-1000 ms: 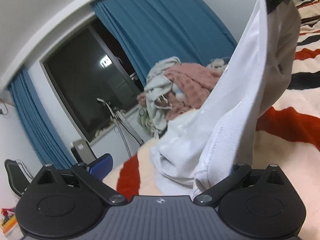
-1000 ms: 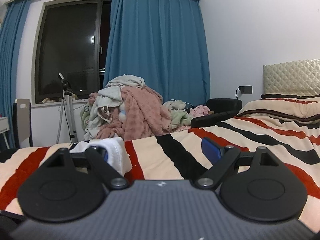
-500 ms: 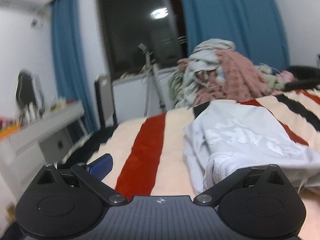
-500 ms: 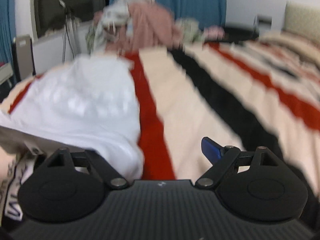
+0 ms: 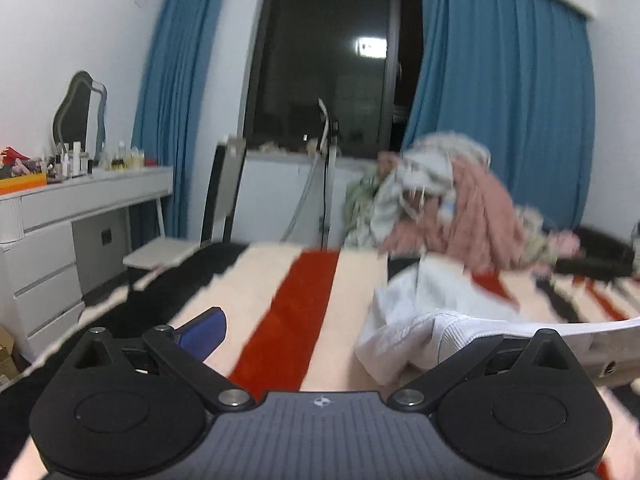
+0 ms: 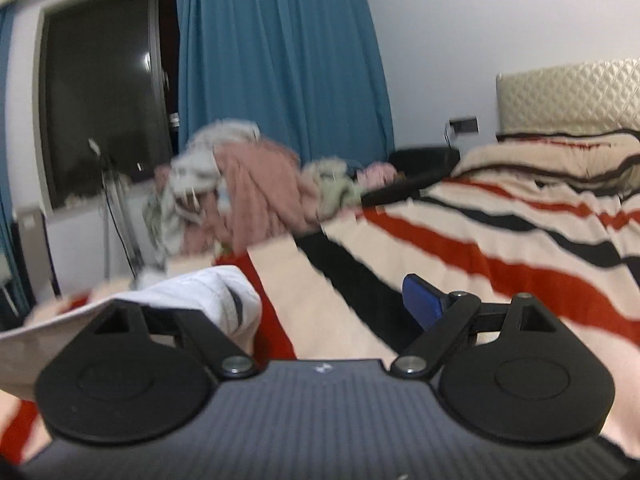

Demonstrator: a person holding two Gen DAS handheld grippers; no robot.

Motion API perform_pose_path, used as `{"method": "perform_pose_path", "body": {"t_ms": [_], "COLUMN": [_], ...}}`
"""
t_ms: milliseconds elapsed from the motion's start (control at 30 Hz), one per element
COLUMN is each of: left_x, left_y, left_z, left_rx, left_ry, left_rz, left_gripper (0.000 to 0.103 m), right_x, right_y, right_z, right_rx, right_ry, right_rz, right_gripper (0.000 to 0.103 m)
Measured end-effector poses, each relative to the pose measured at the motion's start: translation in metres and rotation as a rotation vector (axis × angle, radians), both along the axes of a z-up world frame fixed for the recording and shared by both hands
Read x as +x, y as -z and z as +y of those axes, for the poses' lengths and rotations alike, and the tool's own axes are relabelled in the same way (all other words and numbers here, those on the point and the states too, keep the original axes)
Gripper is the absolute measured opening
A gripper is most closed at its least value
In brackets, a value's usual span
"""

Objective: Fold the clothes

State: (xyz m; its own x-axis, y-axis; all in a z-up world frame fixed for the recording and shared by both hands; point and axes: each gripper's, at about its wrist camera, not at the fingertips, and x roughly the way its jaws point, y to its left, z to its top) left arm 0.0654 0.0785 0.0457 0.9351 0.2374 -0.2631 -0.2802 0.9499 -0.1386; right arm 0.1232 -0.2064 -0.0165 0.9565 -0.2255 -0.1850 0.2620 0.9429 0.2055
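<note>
A white garment [image 6: 200,292] bunches over the left finger of the right gripper [image 6: 320,308], its edge trailing off to the left; whether the fabric is actually pinched cannot be told. The blue-tipped right finger [image 6: 424,304] stands apart from it, above a bed cover [image 6: 500,248] striped in red, black and cream. Beyond lies a blurred heap of pink and grey laundry [image 6: 240,196], backed by a blue curtain [image 6: 280,60] and a dark window [image 6: 100,92]. A quilted headboard [image 6: 568,96] stands at right.
</note>
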Motion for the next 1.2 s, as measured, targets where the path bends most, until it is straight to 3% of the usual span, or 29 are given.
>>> {"method": "perform_pose_path", "body": {"t_ms": [100,267,400,500,633,733,833,933,1200], "left_x": [-0.018,-0.054,-0.069,-0.069,-0.062,-0.045,0.002,0.069,0.307], "left_y": [-0.036,-0.153,-0.261,-0.333,-0.415,-0.449,-0.451,-0.422,-0.250], "left_z": [0.004,0.014,0.010,0.008,0.002,-0.006,-0.013,-0.017,-0.008], "left_rx": [-0.012,-0.039,0.054,0.078,0.122,0.140,0.128,0.123,0.097], "left_ry": [-0.008,-0.018,-0.043,-0.016,0.009,0.014,0.028,0.040,0.050], "left_rz": [-0.095,-0.283,-0.371,-0.411,-0.459,-0.475,-0.431,-0.356,-0.078], "left_gripper": [0.103,0.103,0.103,0.103,0.103,0.103,0.103,0.103,0.103], "right_x": [-0.009,-0.038,-0.063,-0.071,-0.061,-0.038,-0.004,0.054,0.261], "right_y": [-0.055,-0.174,-0.274,-0.340,-0.401,-0.427,-0.441,-0.420,-0.249], "right_z": [0.000,0.004,0.002,0.000,-0.004,-0.006,-0.009,-0.012,-0.011], "right_rx": [0.002,-0.034,-0.057,-0.092,-0.158,-0.181,-0.203,-0.240,-0.254], "right_ry": [-0.035,-0.083,-0.103,-0.100,-0.086,-0.075,-0.064,-0.056,-0.053], "right_rz": [-0.060,-0.195,-0.304,-0.364,-0.396,-0.404,-0.380,-0.297,0.010], "right_gripper": [0.086,0.086,0.086,0.088,0.088,0.087,0.088,0.090,0.090]}}
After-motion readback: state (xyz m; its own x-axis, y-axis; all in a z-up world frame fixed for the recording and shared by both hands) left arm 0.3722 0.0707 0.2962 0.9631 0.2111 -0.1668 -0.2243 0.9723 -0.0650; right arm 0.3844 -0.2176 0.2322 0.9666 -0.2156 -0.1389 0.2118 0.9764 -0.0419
